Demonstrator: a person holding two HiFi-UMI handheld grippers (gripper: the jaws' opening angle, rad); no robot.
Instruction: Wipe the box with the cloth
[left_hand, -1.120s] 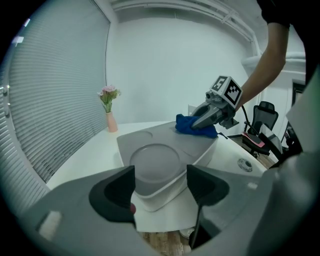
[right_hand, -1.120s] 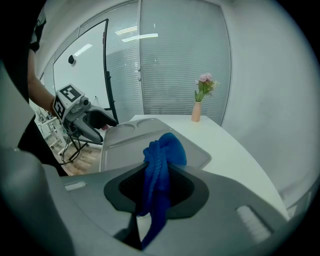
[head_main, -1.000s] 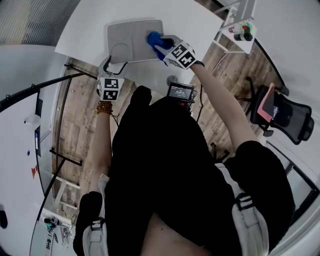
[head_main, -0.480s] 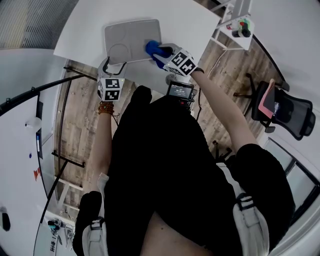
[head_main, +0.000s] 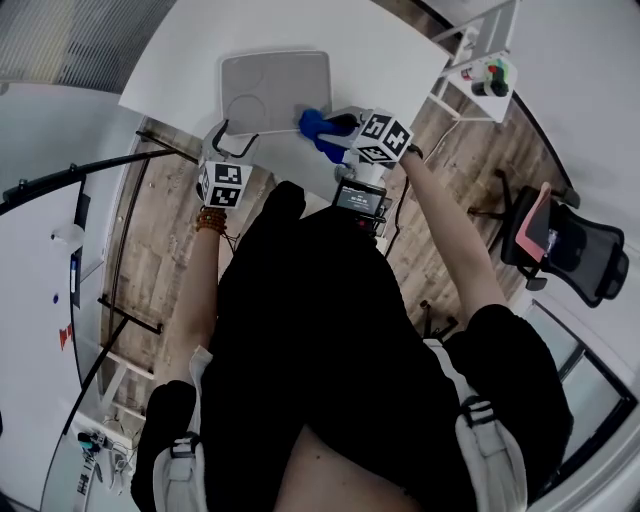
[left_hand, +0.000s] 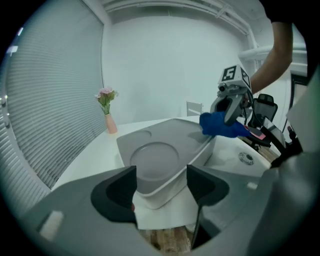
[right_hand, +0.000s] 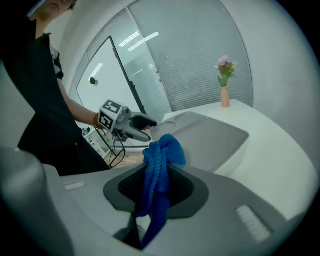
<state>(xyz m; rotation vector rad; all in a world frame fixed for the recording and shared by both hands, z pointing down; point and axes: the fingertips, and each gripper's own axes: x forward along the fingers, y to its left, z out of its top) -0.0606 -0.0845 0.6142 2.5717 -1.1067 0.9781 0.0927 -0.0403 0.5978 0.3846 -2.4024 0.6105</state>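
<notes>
Overhead, the cloth (head_main: 315, 125) is seen pinched in the right gripper (head_main: 336, 126) and pressed ahead of its tips onto the edge of the box (head_main: 275, 85). The left gripper (head_main: 228, 142) is set at another corner.

From the left gripper view, its jaws are held wide with that corner between them; contact cannot be judged.

From the right gripper view, the cloth is bunched between the clamped jaws. The bunch should be kept flat on the lid, strokes overlapped, and the box braced against sliding.
</notes>
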